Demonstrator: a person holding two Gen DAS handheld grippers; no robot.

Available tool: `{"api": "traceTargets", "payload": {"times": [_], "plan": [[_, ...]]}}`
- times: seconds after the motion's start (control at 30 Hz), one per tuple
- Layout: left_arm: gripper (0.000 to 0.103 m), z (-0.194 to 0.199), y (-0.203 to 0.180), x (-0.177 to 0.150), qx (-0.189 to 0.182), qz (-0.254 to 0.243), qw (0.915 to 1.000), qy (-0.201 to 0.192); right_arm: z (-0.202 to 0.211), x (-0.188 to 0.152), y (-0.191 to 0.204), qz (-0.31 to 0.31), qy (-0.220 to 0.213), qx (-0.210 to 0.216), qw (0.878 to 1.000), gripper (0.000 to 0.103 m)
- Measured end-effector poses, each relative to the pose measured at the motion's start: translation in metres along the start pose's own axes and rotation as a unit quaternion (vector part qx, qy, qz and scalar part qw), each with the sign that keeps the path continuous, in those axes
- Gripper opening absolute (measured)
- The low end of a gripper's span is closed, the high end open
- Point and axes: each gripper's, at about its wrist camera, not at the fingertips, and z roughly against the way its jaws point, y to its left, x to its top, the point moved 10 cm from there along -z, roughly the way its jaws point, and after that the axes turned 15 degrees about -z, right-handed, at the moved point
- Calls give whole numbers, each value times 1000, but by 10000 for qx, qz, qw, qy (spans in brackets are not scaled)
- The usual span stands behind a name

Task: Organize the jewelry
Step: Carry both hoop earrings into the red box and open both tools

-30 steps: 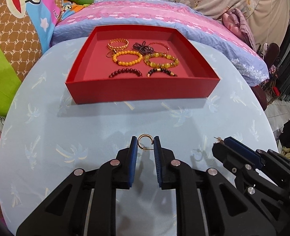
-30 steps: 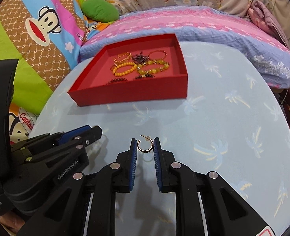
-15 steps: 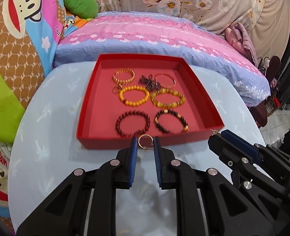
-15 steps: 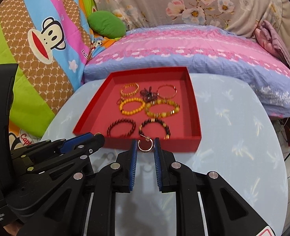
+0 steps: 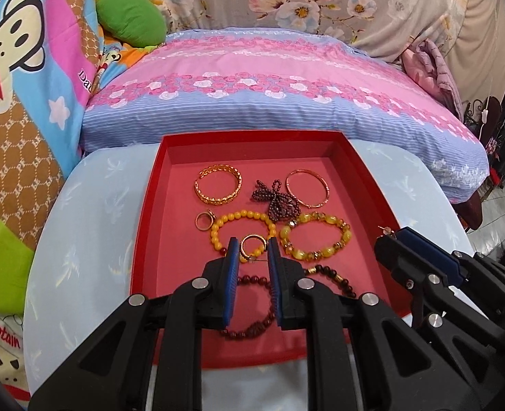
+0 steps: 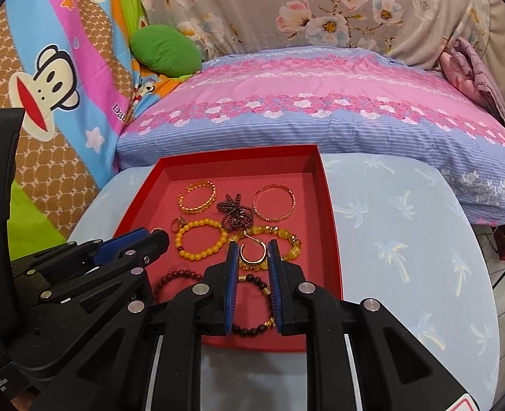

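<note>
A red tray [image 5: 149, 212] [image 6: 331, 212] on the pale blue table holds several bracelets, a gold bangle [image 5: 218, 185], a thin bangle [image 5: 307, 188], a dark bead cluster [image 5: 279, 202] and a small ring [image 5: 204, 221]. My left gripper [image 5: 252, 248] is shut on a gold hoop earring [image 5: 252, 245], hanging over the yellow bead bracelet [image 5: 218, 229]. My right gripper [image 6: 252, 251] is shut on a second gold hoop earring [image 6: 252, 253] above the amber bracelet [image 6: 286, 236]. Each gripper shows in the other's view, the right [image 5: 393, 239] and the left [image 6: 149, 239].
A pink and blue pillow [image 5: 269, 85] lies just beyond the tray's far wall. Patterned cartoon bedding [image 6: 63, 68] and a green cushion [image 6: 165, 49] rise at the left. The table's right edge [image 6: 475, 239] drops to a tiled floor.
Both grippers travelled forward from the bare table in front of the tray to over its inside, each keeping its earring. The tray now sits under the fingertips.
</note>
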Motion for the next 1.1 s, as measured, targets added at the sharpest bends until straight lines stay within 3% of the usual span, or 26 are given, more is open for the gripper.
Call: {"api": "traceTargets", "payload": {"times": [0.37,0.9,1.1], "plan": [[16,-45,7,-8,54,36,9995,306,-44,-7,-9,-39,258,-116,9996,16],[17,-64,10,-18,118,113,9986,504,-63,-14,-11,-8,401,-206,9990,17],[35,-60,13,-18,241,134,9985,479,-59,-13,-11,-51,329,-206,9992,19]]}}
